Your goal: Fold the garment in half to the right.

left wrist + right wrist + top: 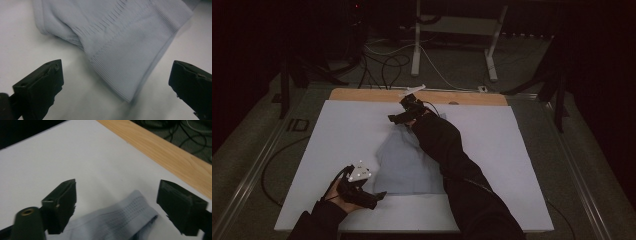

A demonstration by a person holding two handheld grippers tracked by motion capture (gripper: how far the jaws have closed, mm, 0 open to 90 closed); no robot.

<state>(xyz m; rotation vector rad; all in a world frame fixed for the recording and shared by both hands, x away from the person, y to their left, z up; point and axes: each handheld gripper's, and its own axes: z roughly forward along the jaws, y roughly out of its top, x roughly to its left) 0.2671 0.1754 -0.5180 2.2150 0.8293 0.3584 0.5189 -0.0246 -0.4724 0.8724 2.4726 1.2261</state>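
Observation:
A pale blue-grey knitted garment [404,162] lies flat in the middle of the white sheet [347,130]. My left gripper [379,195] rests near the front left, open, just beside the garment's near left corner. In the left gripper view the ribbed hem corner [130,65] lies on the sheet ahead of the wide-apart jaws, untouched. My right gripper [393,118] reaches to the garment's far end, open. In the right gripper view a ribbed edge of the cloth [125,218] sits low between the jaws, and neither jaw presses on it.
A strip of bare wooden tabletop [362,94] shows beyond the sheet's far edge, also seen as the wood band [170,152]. Cables [387,62] and white desk legs [416,45] stand on the floor behind the table. A dark sleeve [452,160] crosses the garment's right side.

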